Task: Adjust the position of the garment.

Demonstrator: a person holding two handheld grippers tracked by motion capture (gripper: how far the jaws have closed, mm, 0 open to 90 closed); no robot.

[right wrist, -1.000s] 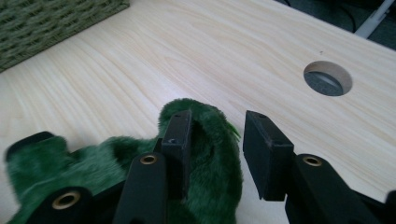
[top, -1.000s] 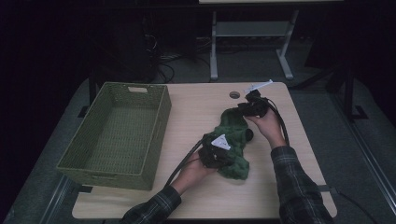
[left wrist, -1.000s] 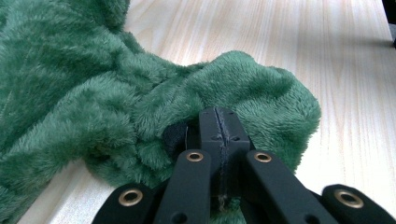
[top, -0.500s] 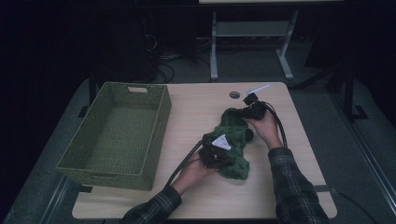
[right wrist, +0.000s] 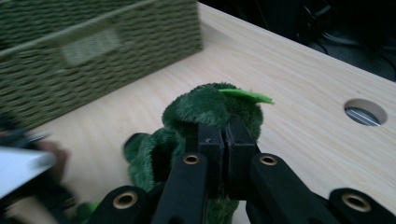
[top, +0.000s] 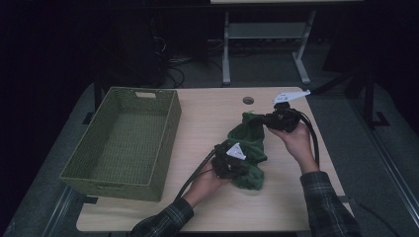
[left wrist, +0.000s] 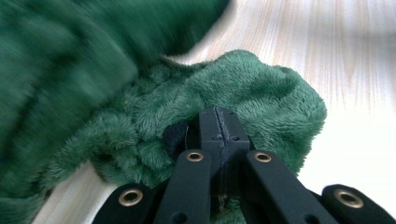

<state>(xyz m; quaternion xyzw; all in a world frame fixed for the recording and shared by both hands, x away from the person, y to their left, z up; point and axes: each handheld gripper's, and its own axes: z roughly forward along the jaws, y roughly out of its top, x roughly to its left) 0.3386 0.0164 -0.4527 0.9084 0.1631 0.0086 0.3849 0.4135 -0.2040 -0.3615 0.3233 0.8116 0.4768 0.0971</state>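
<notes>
green cloth (top: 249, 150) btwn both closed grippers, on table (top: 212, 118)

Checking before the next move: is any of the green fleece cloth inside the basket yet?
No, the green fleece cloth lies on the table to the right of the woven basket, whose inside shows bare.

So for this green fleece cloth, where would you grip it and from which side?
By its outer edges, from opposite ends. The green fleece cloth lies bunched and limp on the table, so only its folds give purchase: the left gripper pinches the near fold, the right gripper the far one.
</notes>
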